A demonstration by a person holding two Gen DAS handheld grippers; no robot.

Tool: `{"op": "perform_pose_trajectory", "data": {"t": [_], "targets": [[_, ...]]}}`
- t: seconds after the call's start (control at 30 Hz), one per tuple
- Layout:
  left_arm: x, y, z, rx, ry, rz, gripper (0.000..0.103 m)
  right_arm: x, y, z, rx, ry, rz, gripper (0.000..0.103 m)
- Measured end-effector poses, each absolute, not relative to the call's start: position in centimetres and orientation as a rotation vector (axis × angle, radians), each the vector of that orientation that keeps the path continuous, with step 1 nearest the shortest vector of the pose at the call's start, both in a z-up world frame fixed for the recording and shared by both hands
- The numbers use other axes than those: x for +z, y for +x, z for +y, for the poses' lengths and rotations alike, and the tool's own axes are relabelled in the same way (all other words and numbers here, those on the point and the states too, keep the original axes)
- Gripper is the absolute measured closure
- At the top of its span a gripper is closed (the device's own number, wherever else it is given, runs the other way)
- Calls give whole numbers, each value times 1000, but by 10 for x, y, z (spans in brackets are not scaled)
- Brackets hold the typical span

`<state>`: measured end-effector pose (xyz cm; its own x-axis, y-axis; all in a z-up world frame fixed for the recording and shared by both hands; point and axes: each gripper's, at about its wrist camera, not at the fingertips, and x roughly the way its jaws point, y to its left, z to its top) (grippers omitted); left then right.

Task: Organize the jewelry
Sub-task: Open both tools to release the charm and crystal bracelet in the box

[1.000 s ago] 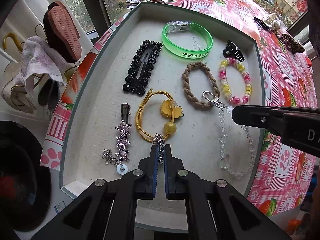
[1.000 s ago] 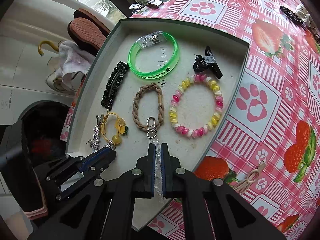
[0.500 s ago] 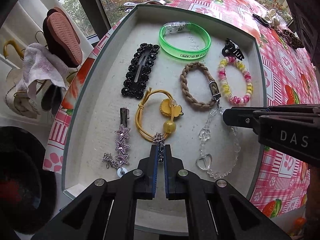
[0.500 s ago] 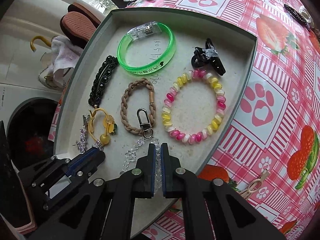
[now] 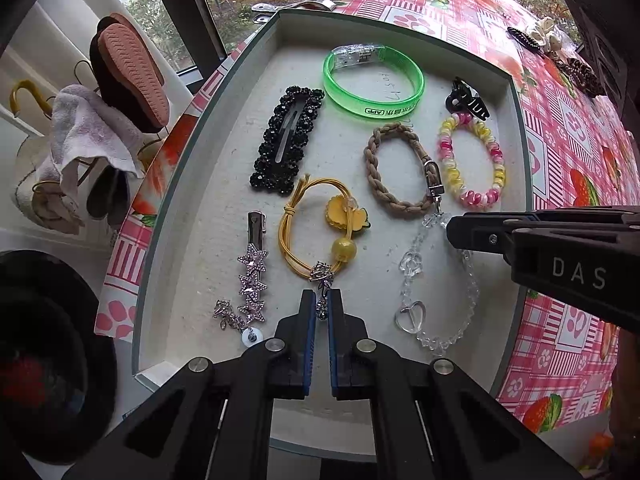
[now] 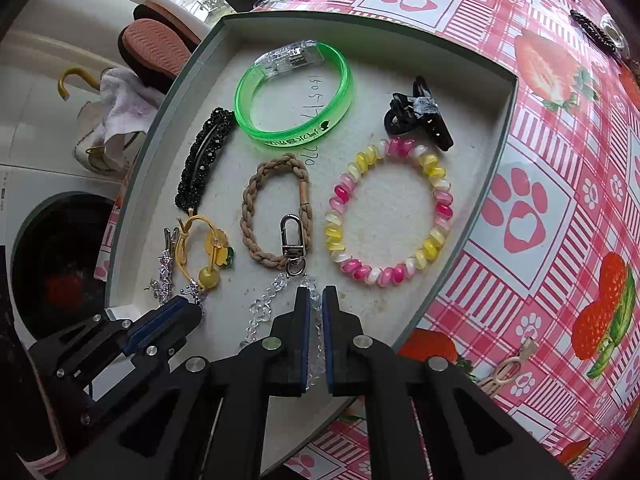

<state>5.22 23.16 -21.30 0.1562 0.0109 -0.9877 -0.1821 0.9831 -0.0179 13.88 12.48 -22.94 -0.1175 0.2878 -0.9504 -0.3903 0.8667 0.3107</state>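
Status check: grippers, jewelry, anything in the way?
Left gripper shut on silver charm. Right gripper shut on clear bead chain. Both inside tray, nothing blocking.

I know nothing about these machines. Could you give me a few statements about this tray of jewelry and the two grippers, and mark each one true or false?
1. The left gripper is shut on the silver charm hanging from the yellow hair tie. True.
2. The right gripper is open and holds nothing. False: it is shut on the clear bead chain.
3. The green bangle lies on the strawberry tablecloth. False: it lies inside the grey tray.
4. The chain's metal clasp rests across the braided tan bracelet. True.
5. The black claw clip sits beside the pink and yellow bead bracelet. True.
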Motion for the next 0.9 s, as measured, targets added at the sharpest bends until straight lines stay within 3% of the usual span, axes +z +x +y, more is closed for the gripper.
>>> {"op": "perform_pose_trajectory", "data": {"t": [0.2,0.47,0.9], "targets": [[-210,49,232,146,-139,1412,91,-220,132,125,577,-112,1568,70],[-199,46,233,160,-135,1403,91,-186,128,113,560,-86,1507,60],[-192,47,229,160,-97,1408,91,-169,114,59,462,-48,1507,60]]}}
